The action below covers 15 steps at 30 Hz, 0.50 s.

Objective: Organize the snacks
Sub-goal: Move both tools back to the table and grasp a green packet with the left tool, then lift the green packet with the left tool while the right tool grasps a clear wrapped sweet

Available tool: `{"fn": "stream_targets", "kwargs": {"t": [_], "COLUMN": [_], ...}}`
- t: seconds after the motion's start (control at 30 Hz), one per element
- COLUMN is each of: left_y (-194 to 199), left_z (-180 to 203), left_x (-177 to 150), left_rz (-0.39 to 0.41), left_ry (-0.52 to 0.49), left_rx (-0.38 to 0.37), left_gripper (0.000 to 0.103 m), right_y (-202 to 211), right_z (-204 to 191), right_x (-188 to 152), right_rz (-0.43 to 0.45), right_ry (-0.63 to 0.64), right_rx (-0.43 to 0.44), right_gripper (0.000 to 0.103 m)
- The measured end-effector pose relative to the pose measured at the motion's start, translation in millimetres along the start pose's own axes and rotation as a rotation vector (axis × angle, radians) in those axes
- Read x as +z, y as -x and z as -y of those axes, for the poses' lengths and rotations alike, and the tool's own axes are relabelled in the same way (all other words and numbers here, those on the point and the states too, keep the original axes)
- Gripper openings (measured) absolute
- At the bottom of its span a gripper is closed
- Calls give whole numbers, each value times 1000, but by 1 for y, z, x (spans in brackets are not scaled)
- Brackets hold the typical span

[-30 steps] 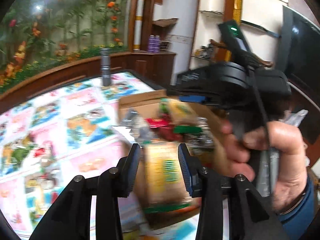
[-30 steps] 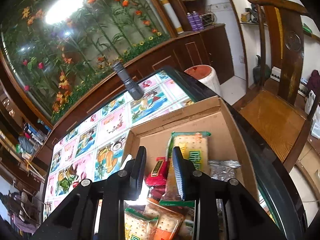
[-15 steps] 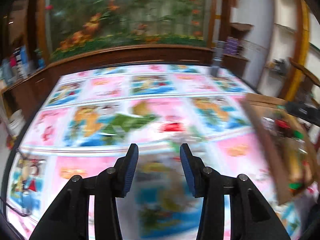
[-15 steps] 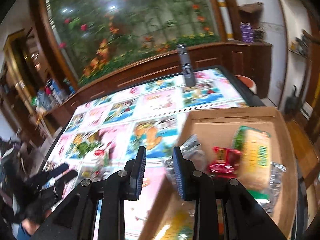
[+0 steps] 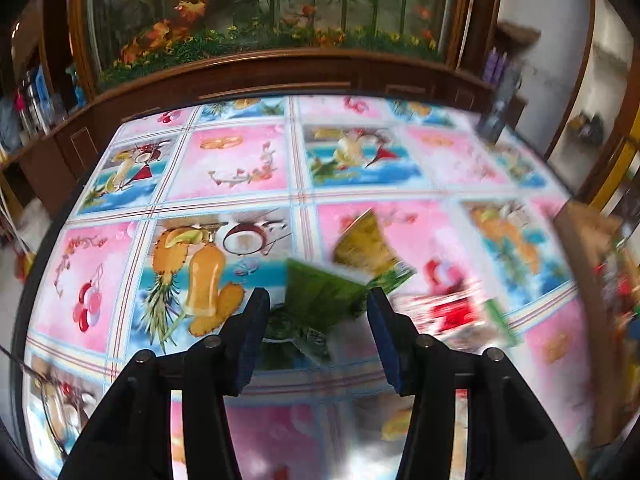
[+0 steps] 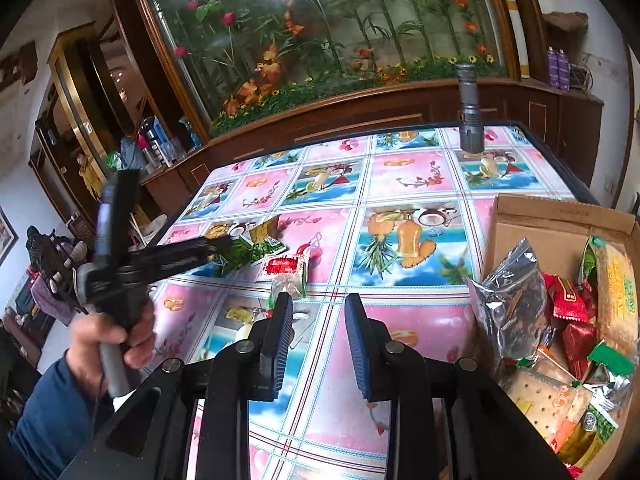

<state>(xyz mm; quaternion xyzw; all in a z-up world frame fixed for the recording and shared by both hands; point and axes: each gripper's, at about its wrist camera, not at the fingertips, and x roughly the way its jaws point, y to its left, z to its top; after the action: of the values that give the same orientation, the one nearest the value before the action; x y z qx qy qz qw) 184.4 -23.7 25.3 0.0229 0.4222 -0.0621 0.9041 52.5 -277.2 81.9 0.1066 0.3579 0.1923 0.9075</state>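
Green and yellow foil shows between my left gripper [image 5: 318, 336] jaws: the cracker packet [image 5: 352, 264] I carried over is lying on the fruit-print tablecloth [image 5: 224, 168]. The jaws have just been opening and stand partly apart; the packet sits between and just beyond the pads, which no longer seem to press on it. The picture is blurred there, so I note that as a reading, not a certainty.

Right gripper [image 6: 318, 344]: jaws nearly closed, a narrow gap, nothing between them. It hangs over bare cloth beside the cardboard box [image 6: 560, 216].

Count on the table outside the box: two packets, the green-yellow one and a red-and-white wrapped snack [image 6: 286, 270] just beside it. In the box I count roughly six to eight: one silver foil bag [image 6: 508, 304], two or three red sachets [image 6: 568, 300], one long yellow cracker pack [image 6: 618, 288], and some crackers at the bottom that overlap too much to separate. One grey flashlight [image 6: 469, 114] stands upright at the far edge.

Handling judgement: all light, crinkly film, slippery, contents brittle. I would pinch a sealed end seam or across the short width, lightly, to avoid crushing crackers. The silver bag looks puffy and likely to slide out of a shallow grip.
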Motion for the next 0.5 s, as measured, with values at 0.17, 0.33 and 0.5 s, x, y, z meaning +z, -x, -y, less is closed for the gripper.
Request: {"fn": "stream_targets", "kwargs": {"t": [0.17, 0.33, 0.5], "left_y": [-15, -9, 12], "left_z": [-7, -15, -8], "left_x": [-5, -11, -36], "left_rz": [-8, 5, -15], "left_ry": [31, 88, 70], "left_rx": [6, 10, 50], "left_gripper": [33, 31, 31], "right_y": [1, 1, -2], "right_z": [5, 0, 2], "right_x": [1, 0, -1], "right_rz": [-8, -5, -13], "right_ry": [-20, -2, -9], "right_rx": [-4, -6, -10], "right_gripper": [29, 29, 29]}}
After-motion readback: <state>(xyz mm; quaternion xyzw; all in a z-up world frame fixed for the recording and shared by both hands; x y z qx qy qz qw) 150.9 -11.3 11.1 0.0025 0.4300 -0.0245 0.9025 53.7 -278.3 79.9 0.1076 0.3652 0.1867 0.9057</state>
